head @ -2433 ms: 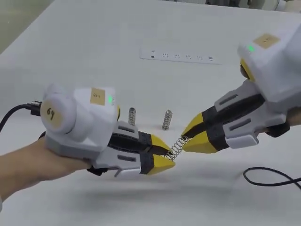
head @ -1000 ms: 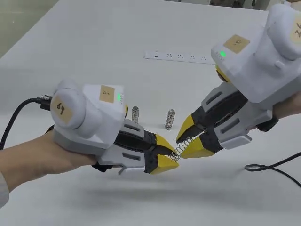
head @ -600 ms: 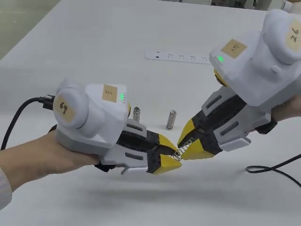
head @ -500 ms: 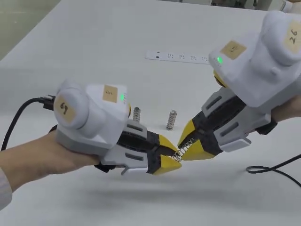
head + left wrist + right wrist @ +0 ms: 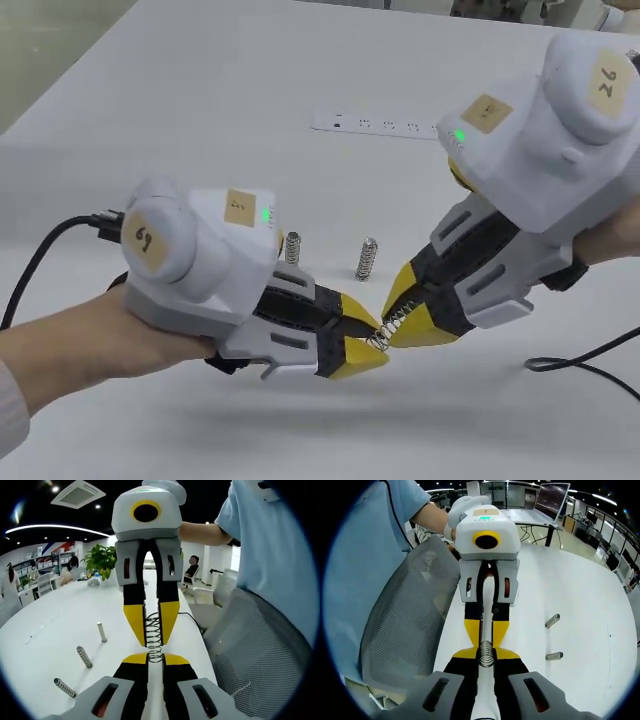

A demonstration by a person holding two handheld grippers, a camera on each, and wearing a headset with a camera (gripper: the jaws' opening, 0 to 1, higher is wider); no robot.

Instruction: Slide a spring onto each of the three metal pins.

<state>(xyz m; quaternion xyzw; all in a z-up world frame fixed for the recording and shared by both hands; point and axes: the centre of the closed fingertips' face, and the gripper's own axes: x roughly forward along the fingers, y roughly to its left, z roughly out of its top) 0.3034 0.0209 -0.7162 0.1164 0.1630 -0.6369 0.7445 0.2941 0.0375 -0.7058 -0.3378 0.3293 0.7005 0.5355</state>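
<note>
A black cable [image 5: 45,262] runs off the back of the left tool [image 5: 372,346], which lies low over the white table [image 5: 200,100], its yellow tips pressed onto the near end of a loose spring [image 5: 388,330]. Behind it stand two pins that each wear a spring, one pin [image 5: 292,248] just past the left tool's body and the other pin [image 5: 367,258] to its right. In the left gripper view a bare pin [image 5: 102,631] stands upright beyond those two. The loose spring slants up to the right tool [image 5: 400,318], whose tips pinch its far end, so it hangs off the table between both tools. A white power strip [image 5: 385,126] lies farther back, and a second cable [image 5: 585,362] curls at the right.
</note>
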